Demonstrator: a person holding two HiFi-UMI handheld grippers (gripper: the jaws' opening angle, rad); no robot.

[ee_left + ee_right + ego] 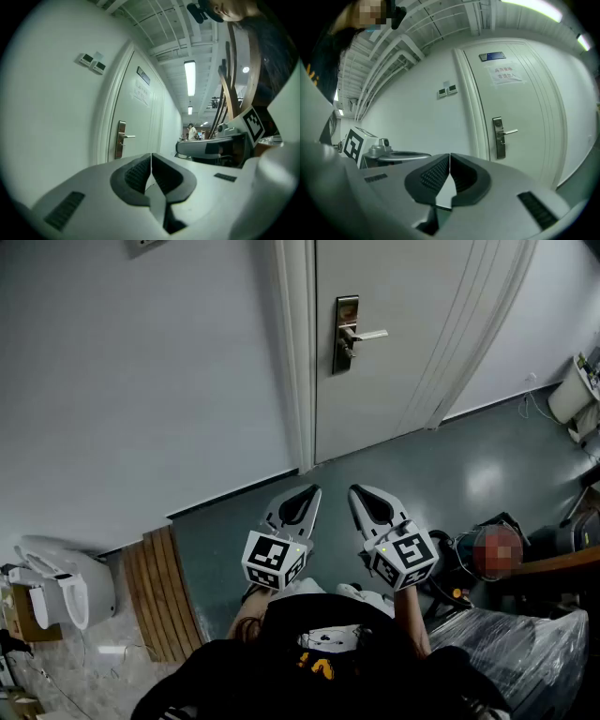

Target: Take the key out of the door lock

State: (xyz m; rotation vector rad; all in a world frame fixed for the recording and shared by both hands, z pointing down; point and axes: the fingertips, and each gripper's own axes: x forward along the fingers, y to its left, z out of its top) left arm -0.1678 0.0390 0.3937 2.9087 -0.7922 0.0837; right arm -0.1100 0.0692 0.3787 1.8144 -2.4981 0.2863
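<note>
A white door (412, 334) carries a metal lock plate (345, 334) with a lever handle (368, 336); a small key seems to stick out just below the handle, too small to be sure. The lock plate (121, 139) also shows far off in the left gripper view, and the lock plate (500, 137) in the right gripper view. My left gripper (309, 491) and right gripper (358, 491) are held side by side close to the person's body, well short of the door. Both point at it. Each has its jaws shut with nothing between them.
A grey wall (141, 381) lies left of the door frame. A slatted wooden board (164, 592) and a white toilet-like fixture (61, 582) are at the lower left. Plastic-wrapped goods (520, 652) and equipment crowd the right. Grey floor (441, 465) stretches to the door.
</note>
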